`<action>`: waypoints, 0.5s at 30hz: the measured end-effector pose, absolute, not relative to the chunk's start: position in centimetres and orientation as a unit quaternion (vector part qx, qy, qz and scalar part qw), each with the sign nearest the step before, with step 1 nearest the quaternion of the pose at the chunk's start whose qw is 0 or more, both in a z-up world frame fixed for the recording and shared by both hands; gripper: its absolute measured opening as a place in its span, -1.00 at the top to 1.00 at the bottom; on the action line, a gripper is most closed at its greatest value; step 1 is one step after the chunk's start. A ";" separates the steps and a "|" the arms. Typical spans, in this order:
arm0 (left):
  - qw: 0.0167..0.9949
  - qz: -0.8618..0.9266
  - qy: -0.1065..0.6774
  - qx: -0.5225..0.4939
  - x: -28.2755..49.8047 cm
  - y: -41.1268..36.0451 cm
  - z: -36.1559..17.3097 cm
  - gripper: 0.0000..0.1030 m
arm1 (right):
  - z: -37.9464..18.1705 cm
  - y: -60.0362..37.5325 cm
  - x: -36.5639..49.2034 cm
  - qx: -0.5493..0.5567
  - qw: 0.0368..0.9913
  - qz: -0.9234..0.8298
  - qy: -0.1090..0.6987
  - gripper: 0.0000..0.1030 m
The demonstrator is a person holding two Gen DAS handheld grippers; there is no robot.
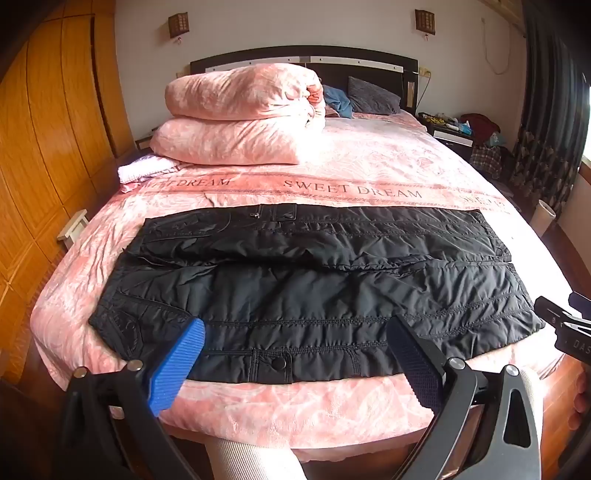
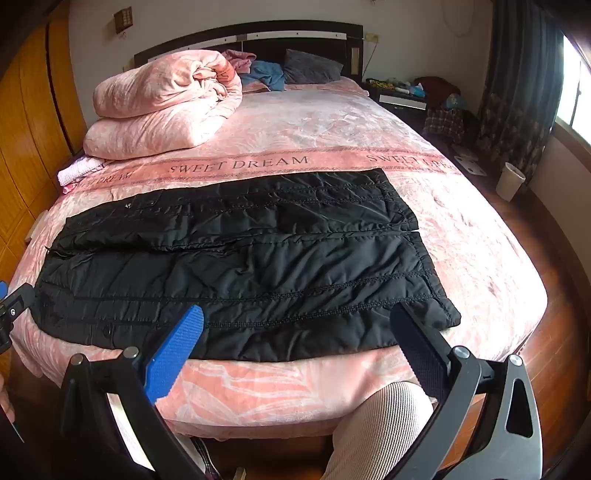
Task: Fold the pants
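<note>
I see the black quilted pants (image 1: 314, 280) spread flat across the foot of the bed (image 1: 332, 166), both legs side by side, stitching visible. Left hand-held gripper (image 1: 295, 354) and right hand-held gripper (image 2: 295, 343) hover above, jaws wide, empty.

1. A wide bed (image 1: 369, 162) under a pink cover printed "SWEET DREAM" fills the room.
2. A folded pink duvet (image 1: 240, 110) is stacked near the dark headboard (image 1: 303, 55), beside a grey pillow (image 1: 373, 96).
3. Orange wooden wardrobe doors (image 1: 48, 129) line the left wall.
4. Two small wall lamps (image 1: 178, 24) hang on the white wall.
5. A cluttered nightstand (image 1: 450, 133), dark curtains (image 2: 517, 92) and a bright window (image 2: 576, 92) stand on the right.
6. A white bin (image 2: 510, 181) sits on the reddish wooden floor (image 2: 546, 280).
</note>
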State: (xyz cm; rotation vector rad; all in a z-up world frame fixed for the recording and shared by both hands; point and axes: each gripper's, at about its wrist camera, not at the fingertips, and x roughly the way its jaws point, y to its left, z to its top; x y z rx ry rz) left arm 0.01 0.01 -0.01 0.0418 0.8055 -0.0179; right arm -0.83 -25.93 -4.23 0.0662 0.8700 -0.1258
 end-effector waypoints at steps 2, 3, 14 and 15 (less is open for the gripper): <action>0.919 -0.008 0.393 0.022 0.0 0.0 0.0 -0.93 | -4.3 -25.9 -0.8 0.032 0.902 -0.061 0.426 -0.96; 0.919 -0.008 0.393 0.021 0.0 0.0 0.0 -0.93 | -4.3 -25.9 -0.8 0.031 0.902 -0.061 0.426 -0.96; 0.918 -0.009 0.397 0.020 0.1 0.1 -0.1 -0.93 | -4.2 -25.9 -0.7 0.033 0.903 -0.062 0.424 -0.96; 0.918 -0.009 0.397 0.019 0.1 0.1 0.0 -0.93 | -4.2 -26.0 -0.7 0.034 0.903 -0.061 0.425 -0.96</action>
